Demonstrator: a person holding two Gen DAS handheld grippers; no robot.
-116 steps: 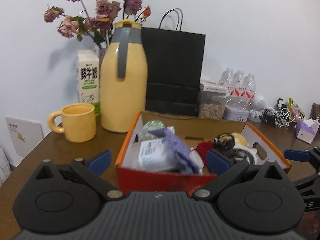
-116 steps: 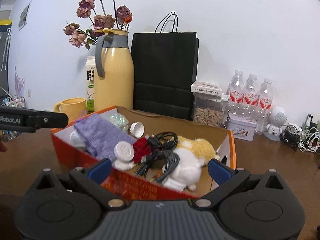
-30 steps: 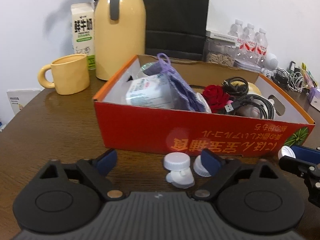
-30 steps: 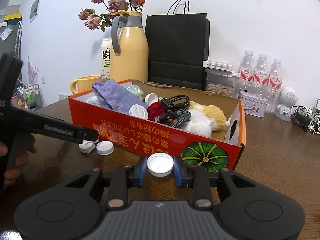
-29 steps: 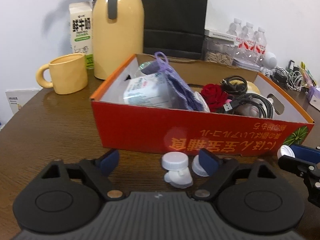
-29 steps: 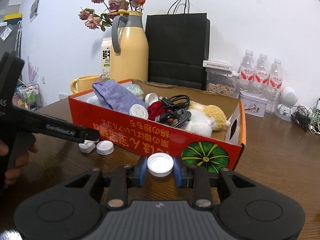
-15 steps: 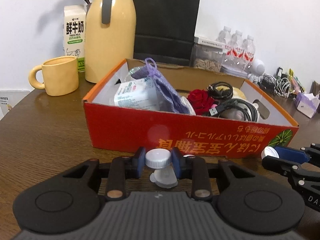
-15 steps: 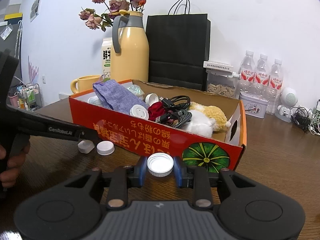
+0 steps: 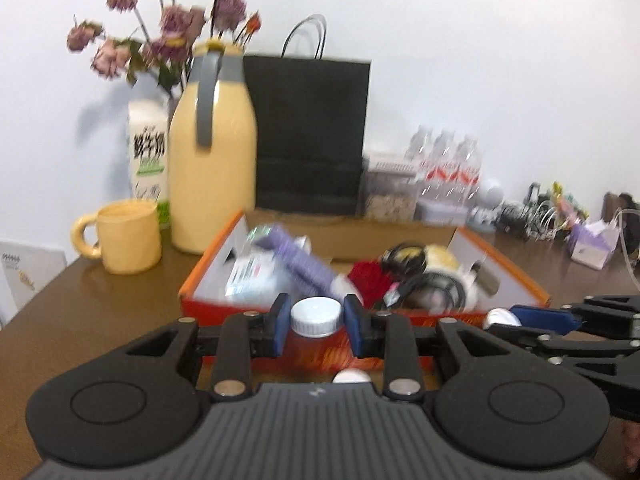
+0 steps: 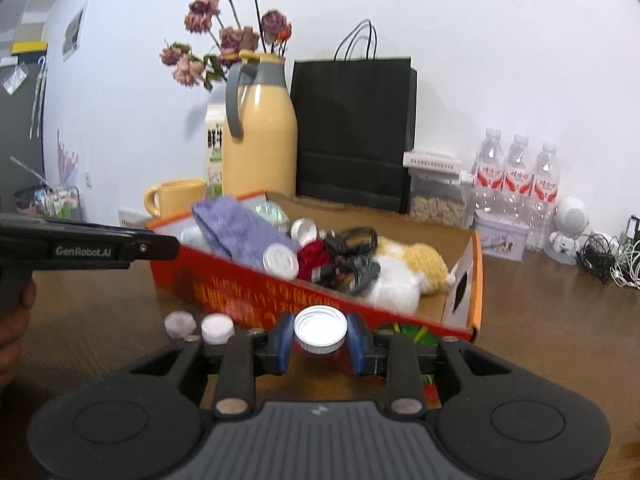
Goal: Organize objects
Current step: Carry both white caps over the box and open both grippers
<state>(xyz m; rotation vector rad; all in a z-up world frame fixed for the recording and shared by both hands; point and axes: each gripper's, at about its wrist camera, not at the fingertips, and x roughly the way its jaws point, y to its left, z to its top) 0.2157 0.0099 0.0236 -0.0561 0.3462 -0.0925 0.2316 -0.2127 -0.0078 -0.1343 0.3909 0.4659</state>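
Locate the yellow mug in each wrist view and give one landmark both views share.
Left wrist view: yellow mug at middle left, on the table left of the orange box, handle pointing left.
Right wrist view: yellow mug left of centre, partly hidden behind the box's far left corner.
Shared landmark: the yellow jug beside the mug.

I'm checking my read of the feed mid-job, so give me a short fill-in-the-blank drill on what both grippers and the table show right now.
1. The left gripper is shut on a white ____.
2. The right gripper holds its white cap with the hollow side facing ____.
3. Two loose caps lie on the table in front of the ____ box.
4. The yellow mug stands ____ the box.

Missing words: cap; up; orange; outside
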